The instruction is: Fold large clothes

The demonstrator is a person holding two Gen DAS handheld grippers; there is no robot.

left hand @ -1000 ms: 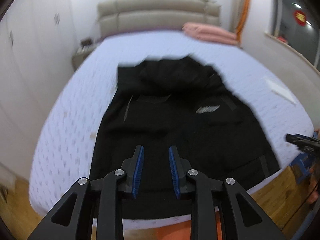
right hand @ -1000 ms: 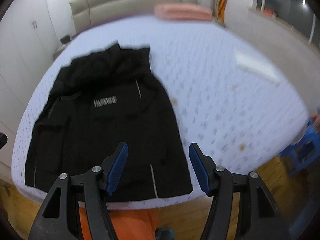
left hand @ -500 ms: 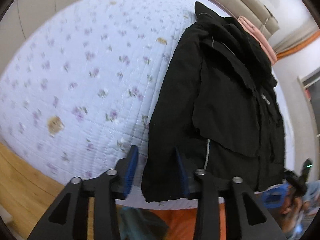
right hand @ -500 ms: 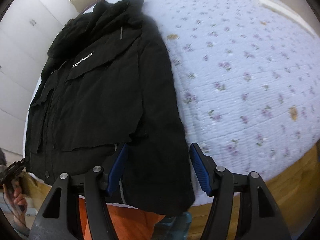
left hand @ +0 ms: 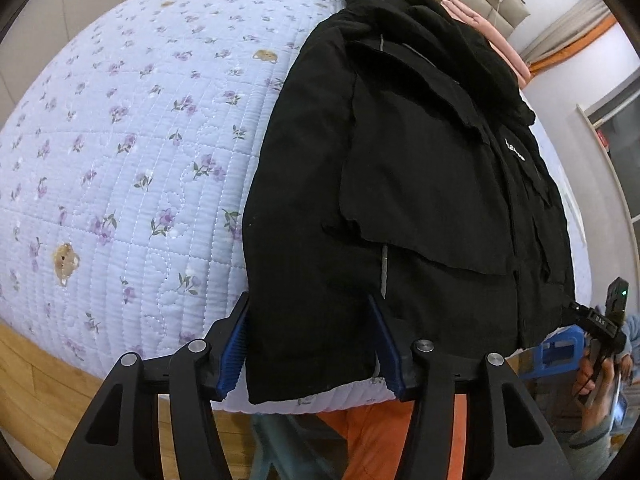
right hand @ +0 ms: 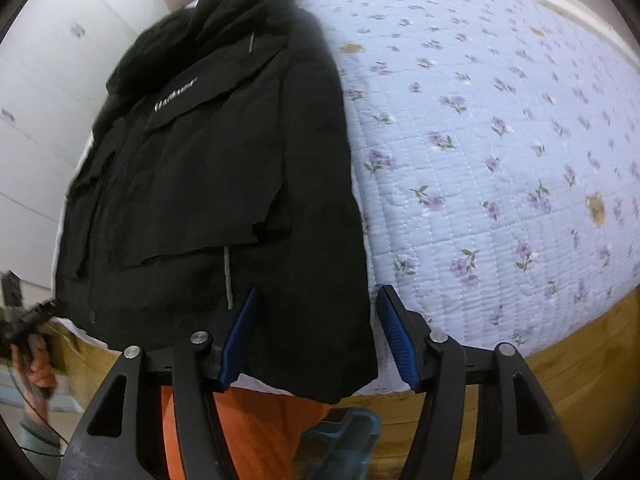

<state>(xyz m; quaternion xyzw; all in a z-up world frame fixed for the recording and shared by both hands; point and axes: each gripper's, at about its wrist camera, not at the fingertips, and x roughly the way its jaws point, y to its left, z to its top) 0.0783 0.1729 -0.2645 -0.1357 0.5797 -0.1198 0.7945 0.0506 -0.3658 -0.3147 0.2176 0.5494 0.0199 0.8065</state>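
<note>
Bed (left hand: 120, 168), jacket (left hand: 400, 184) flat; left gripper (left hand: 314, 346) and right gripper (right hand: 316, 338) jaws apart straddling hem corners; thick fabric may slip.

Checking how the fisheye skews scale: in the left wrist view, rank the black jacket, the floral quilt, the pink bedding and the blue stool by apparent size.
1. Black jacket and floral quilt: too alike to rank.
2. Pink bedding and blue stool: similar slivers, unsure.
</note>
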